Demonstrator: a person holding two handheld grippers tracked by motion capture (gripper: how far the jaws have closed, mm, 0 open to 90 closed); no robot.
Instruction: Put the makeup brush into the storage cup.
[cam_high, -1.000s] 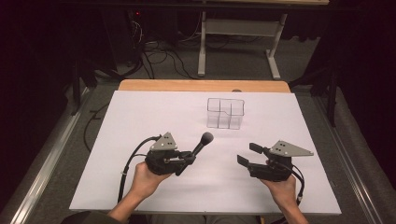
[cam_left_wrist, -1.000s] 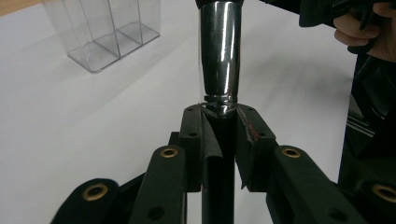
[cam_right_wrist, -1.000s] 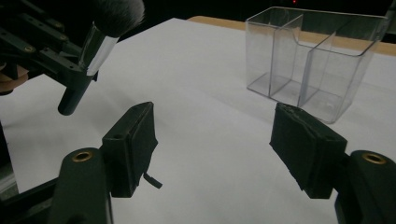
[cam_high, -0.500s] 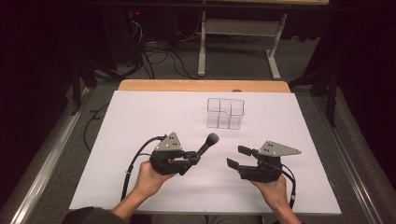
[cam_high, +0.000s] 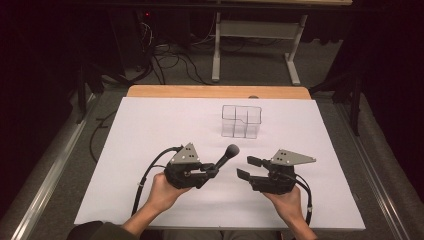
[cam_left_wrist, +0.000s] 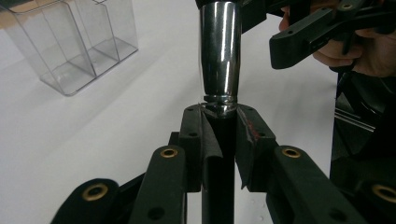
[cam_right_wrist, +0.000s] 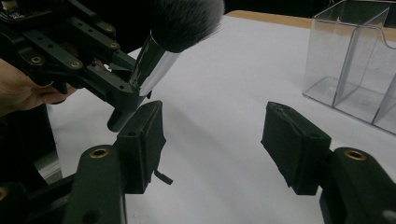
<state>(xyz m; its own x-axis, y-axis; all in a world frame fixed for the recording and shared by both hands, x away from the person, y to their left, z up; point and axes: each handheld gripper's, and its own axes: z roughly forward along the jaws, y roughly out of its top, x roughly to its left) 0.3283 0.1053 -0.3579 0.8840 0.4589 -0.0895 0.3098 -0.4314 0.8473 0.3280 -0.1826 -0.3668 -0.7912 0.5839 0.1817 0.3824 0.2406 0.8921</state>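
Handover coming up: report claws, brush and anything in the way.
Left claw shut on makeup brush, bristles up. Right claw open, jaws just been closing, nothing between them. Clear organizer beyond, path unobstructed.

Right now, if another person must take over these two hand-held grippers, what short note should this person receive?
Left hand-held gripper: shut on the black handle of the makeup brush with a silver ferrule and dark bristles; the brush head points up and away, above the white table.
Right hand-held gripper: open and empty, its jaws have just been closing a little; it faces the brush from the right.
Clear plastic organiser with compartments: upright at the far middle of the table, nothing visible inside.
Done: brush picked up.
Left, probably: hand it over or place it in the organiser.
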